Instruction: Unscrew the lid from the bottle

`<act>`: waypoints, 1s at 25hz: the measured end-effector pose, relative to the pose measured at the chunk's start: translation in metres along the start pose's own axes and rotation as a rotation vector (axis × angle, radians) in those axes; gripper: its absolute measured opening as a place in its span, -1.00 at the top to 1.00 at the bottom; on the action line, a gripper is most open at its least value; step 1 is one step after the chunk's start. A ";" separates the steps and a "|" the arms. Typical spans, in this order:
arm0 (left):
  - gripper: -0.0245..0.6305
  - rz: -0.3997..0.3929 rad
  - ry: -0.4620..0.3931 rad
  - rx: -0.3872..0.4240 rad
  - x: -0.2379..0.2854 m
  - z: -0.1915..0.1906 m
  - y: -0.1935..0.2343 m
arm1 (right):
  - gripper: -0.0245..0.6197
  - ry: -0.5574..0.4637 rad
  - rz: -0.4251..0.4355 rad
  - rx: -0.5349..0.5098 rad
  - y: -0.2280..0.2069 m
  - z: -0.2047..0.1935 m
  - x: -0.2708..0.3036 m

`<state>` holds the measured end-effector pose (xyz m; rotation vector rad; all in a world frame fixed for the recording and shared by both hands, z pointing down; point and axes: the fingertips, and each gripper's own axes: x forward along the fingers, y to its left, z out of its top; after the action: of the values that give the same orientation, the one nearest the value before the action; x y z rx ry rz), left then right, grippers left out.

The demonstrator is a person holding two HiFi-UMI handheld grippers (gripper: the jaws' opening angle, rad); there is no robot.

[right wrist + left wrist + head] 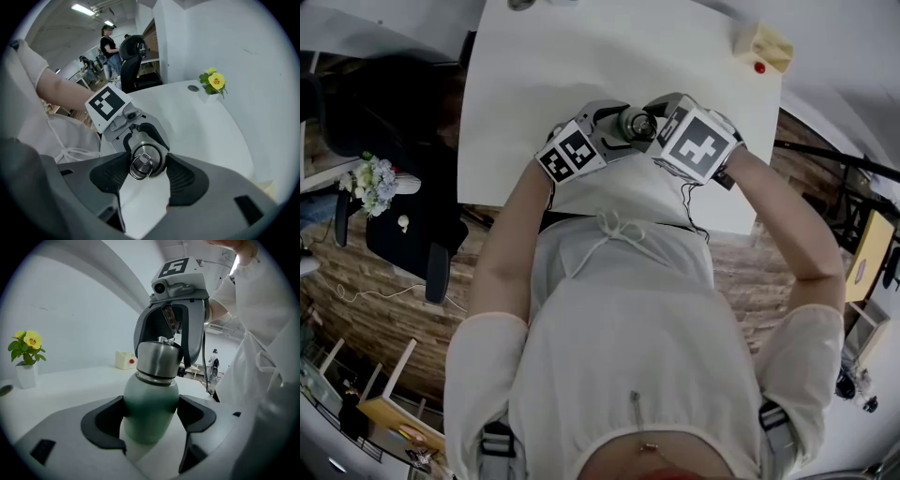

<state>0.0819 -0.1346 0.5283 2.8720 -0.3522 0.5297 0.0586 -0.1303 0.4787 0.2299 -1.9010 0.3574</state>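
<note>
White table (pixel 581 75) | left tool (pixel 151 414) clamps bottle (pixel 150 399) | right tool (pixel 146 168) grips lid (pixel 149 157)

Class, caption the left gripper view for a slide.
Left gripper clamps the green bottle while right gripper grips its steel lid.

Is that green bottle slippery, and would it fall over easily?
Probably slippery: the bottle looks smooth and rounded. It seems stiff, undented in the left hand-held gripper. Tall, narrow, with a metal lid on top, it might tip if bumped.
</note>
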 end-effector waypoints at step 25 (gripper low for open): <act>-0.20 0.003 -0.002 -0.002 0.001 -0.001 0.000 | -0.19 -0.025 0.075 -0.052 0.007 0.005 -0.009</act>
<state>0.0823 -0.1348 0.5293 2.8704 -0.3574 0.5261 0.0547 -0.1256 0.4677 0.1296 -1.9450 0.3565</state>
